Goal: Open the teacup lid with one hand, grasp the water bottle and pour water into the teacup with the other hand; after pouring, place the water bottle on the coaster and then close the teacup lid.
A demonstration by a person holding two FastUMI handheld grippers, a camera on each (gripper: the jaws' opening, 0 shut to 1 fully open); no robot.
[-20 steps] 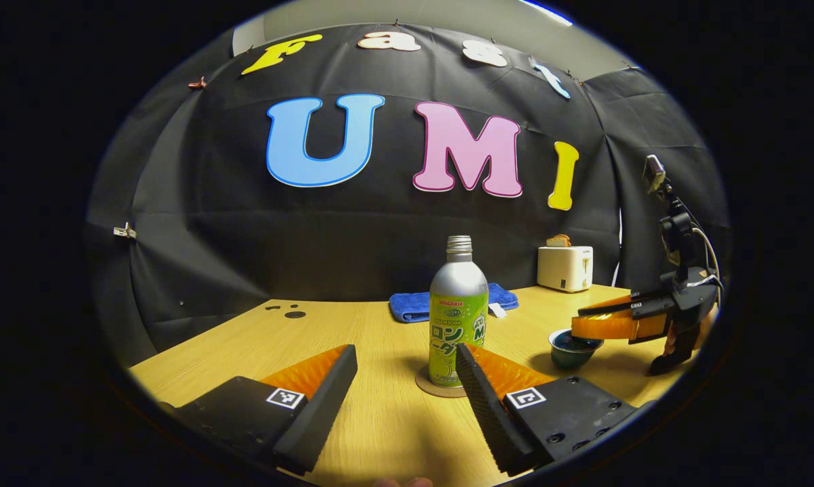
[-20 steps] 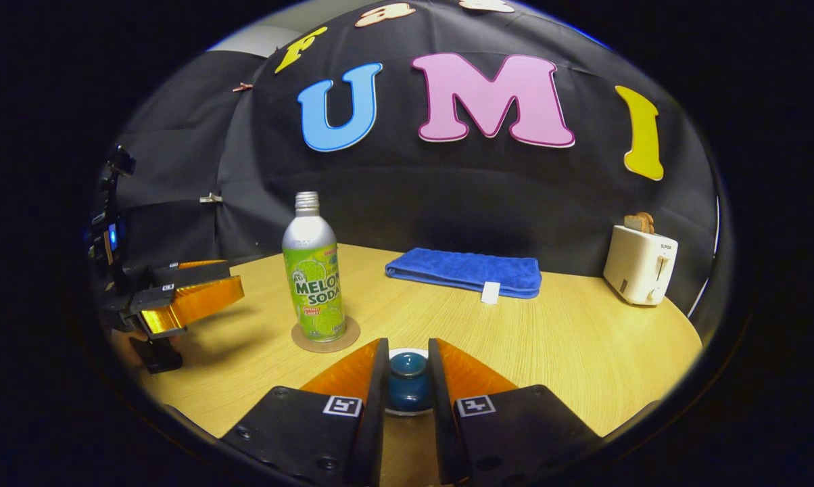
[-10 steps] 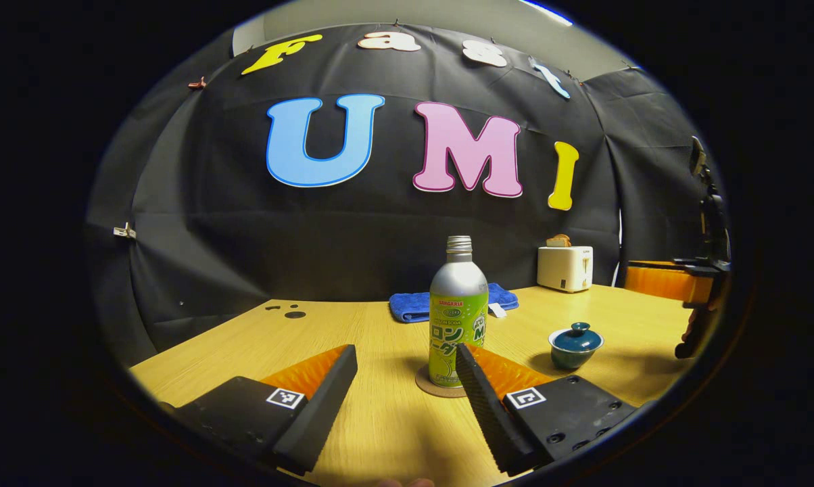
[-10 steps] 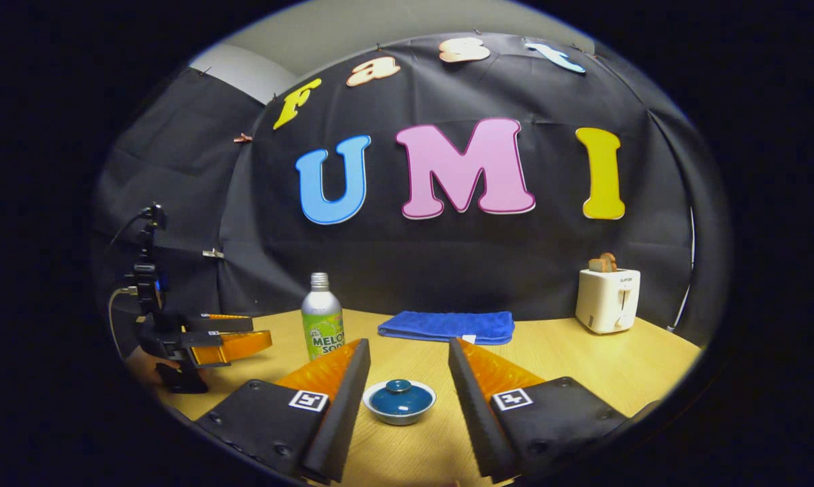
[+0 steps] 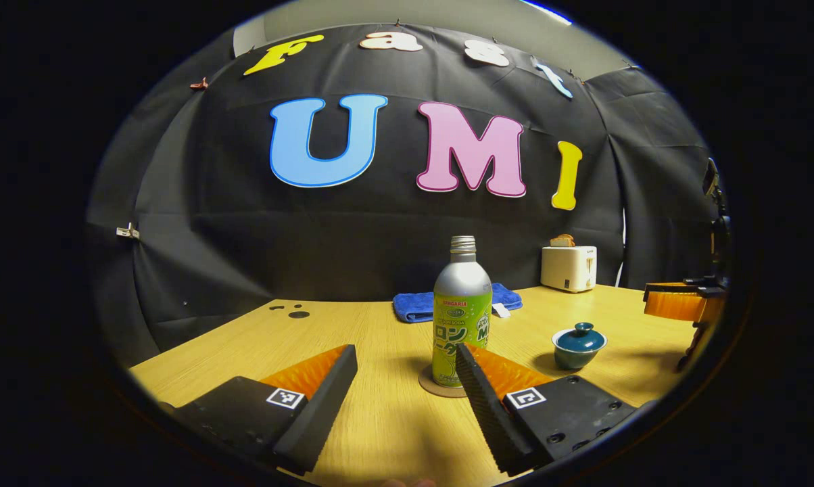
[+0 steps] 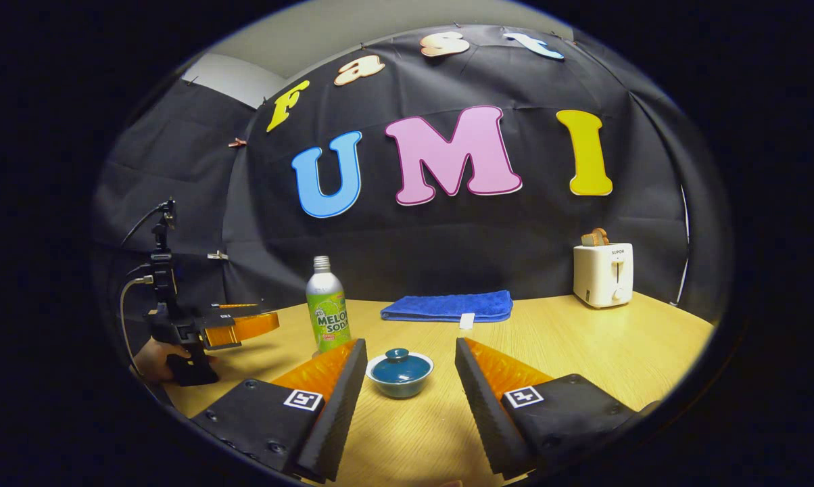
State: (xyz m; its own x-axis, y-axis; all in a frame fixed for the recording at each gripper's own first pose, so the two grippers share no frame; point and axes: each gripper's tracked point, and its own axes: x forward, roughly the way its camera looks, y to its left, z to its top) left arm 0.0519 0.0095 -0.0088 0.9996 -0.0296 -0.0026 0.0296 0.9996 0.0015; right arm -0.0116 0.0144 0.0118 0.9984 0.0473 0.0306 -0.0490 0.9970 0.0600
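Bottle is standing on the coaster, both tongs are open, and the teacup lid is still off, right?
Not quite: the lid sits on the teacup, as the right gripper view shows. The rest holds: the bottle stands on the coaster, and the left tongs and right tongs are open.

Bottle on coaster, beside teacup

Dim booth, sharp focus, soft shadows on the table, fisheye-bent edges.
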